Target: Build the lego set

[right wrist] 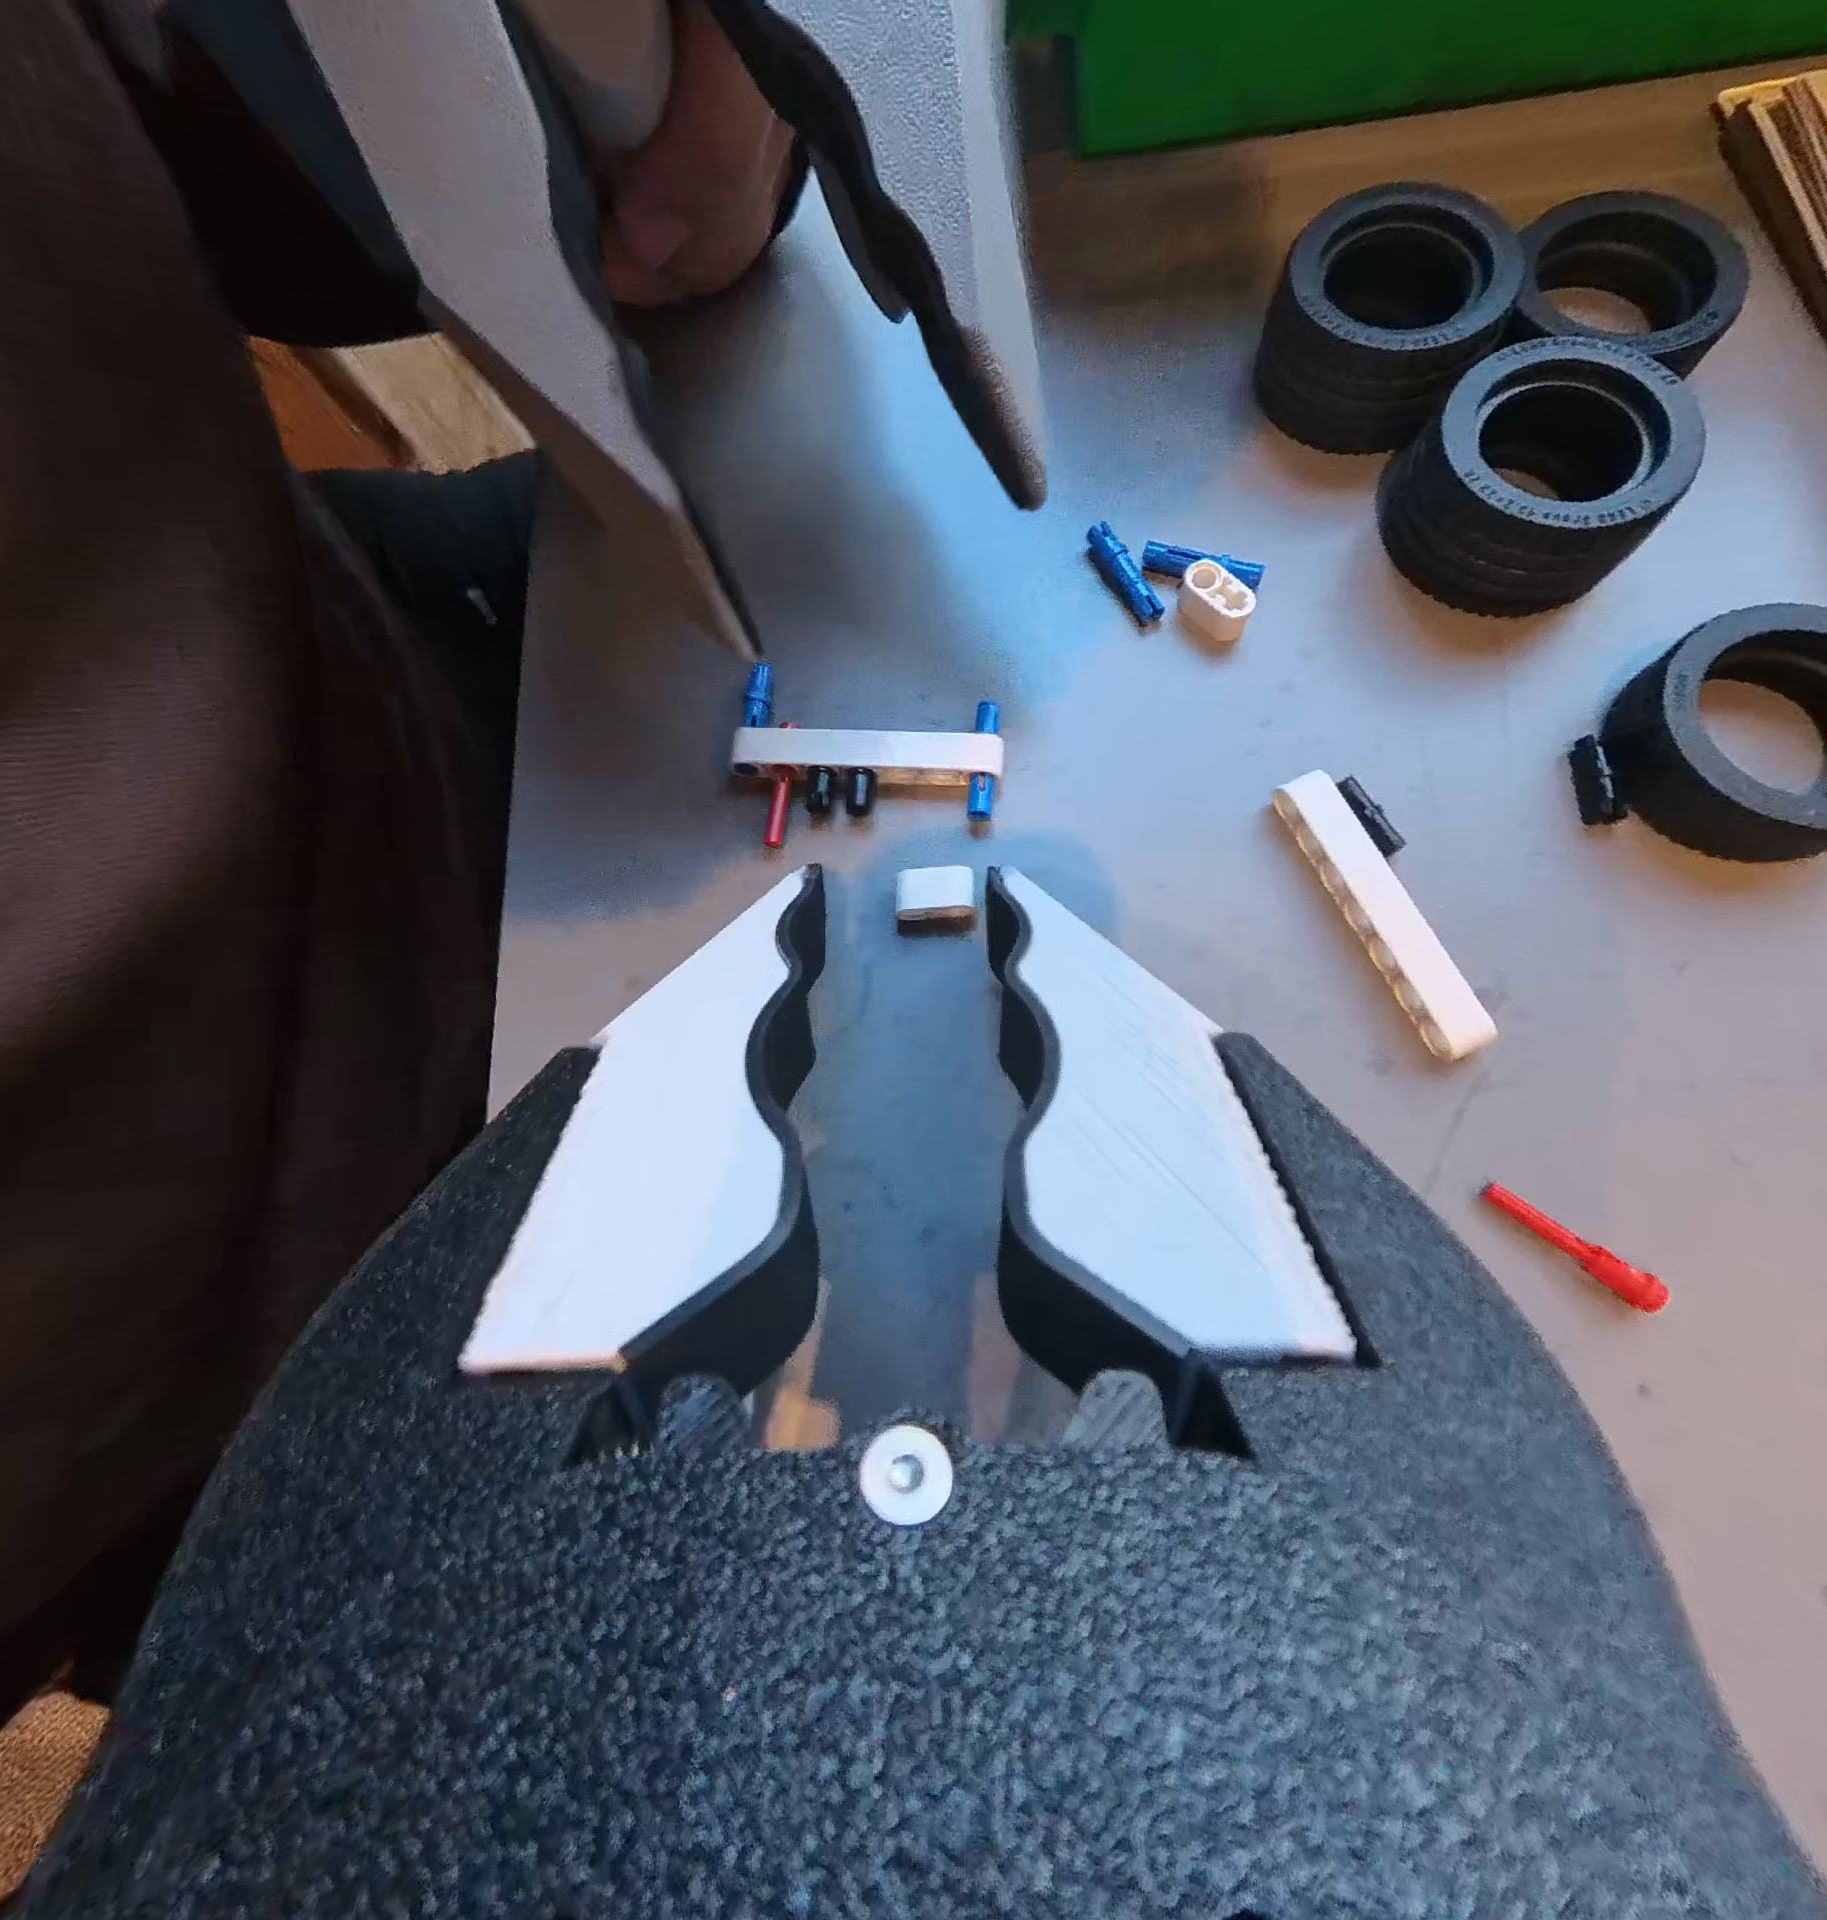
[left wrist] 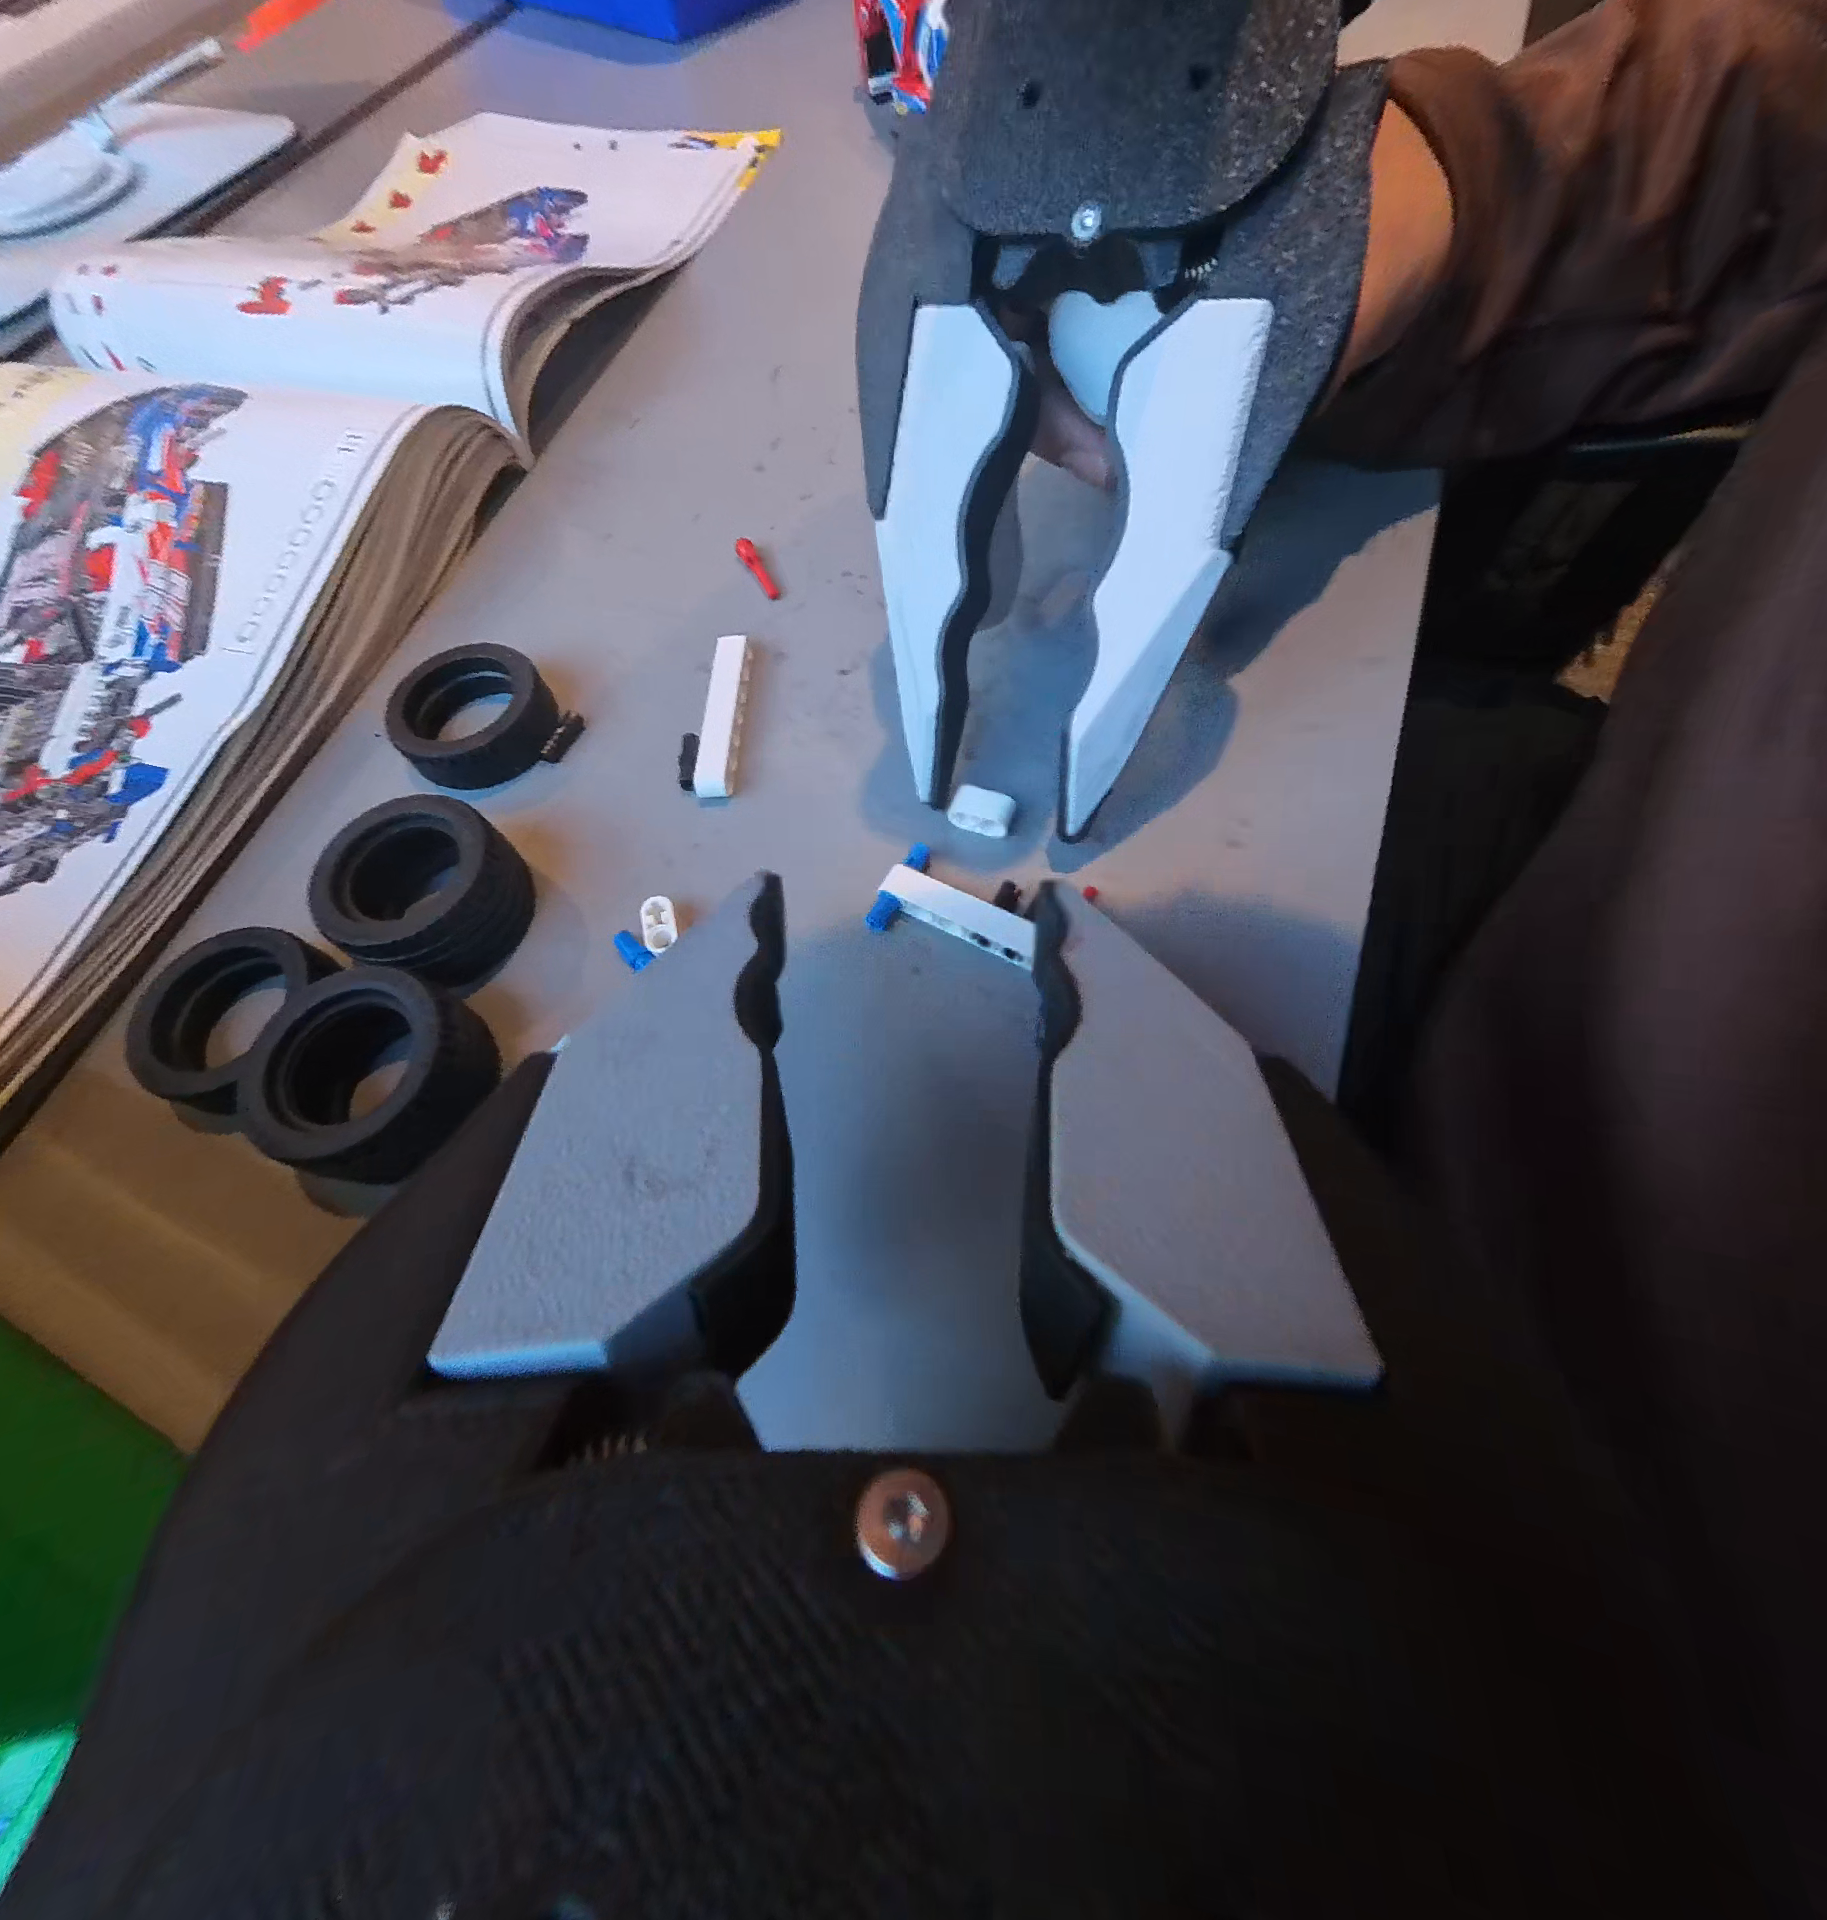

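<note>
A white beam point(right wrist: 867, 750) with blue, black and red pins in it lies on the grey table point(right wrist: 1148, 1091). A small white two-hole piece point(right wrist: 935, 896) lies just in front of it. My right gripper point(right wrist: 904, 883) is open, its white fingertips on either side of the small piece with gaps on both sides. My left gripper point(left wrist: 909, 904) is open and empty, its grey fingers pointing at the pinned beam point(left wrist: 956, 914) from the opposite side. In the left wrist view the right gripper point(left wrist: 1002, 816) straddles the small piece point(left wrist: 982, 810).
A loose white beam point(right wrist: 1382, 920) with a black pin, a red axle pin point(right wrist: 1574, 1247), two blue pins beside another small white piece point(right wrist: 1215, 597) and several black tyres point(right wrist: 1543, 478) lie to the right. Open instruction booklets point(left wrist: 161, 582) lie beyond the tyres. A person's dark sleeve point(right wrist: 161, 727) is by the table edge. Some 5 cm of space lies between my two pairs of fingers.
</note>
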The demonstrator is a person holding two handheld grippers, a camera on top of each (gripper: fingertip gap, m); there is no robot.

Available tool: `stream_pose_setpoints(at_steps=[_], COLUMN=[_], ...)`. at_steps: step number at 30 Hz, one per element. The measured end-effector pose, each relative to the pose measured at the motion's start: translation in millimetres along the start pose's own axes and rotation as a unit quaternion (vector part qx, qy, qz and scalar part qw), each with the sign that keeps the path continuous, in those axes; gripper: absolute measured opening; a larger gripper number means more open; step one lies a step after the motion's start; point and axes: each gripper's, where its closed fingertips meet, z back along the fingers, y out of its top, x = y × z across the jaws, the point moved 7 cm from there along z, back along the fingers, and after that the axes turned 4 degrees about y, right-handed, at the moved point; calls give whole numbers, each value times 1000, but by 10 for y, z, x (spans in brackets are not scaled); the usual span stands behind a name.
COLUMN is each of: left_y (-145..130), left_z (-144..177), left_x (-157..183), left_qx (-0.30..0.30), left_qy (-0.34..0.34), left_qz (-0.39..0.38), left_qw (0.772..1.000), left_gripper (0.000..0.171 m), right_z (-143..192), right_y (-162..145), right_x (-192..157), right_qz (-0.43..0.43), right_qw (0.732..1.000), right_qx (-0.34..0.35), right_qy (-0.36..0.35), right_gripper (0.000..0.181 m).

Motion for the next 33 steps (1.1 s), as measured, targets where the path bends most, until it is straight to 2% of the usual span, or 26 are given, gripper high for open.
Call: stream_pose_setpoints(at_steps=[5, 16, 33], left_y=[-4, -15, -32], left_z=[-1, -15, -62], left_x=[-29, -135, -91], left_qx=[-1, -8, -30], left_qy=[34, 0, 15], left_qz=[-10, 57, 28], left_qw=[999, 998, 999], left_gripper=[39, 39, 40], right_z=[-1, 77, 97], right_y=[36, 81, 20], right_x=[27, 55, -10], right_qz=[6, -16, 5], right_qw=[1000, 997, 999], right_qx=[10, 49, 36], right_qy=[7, 50, 13], right_gripper=[31, 31, 31])
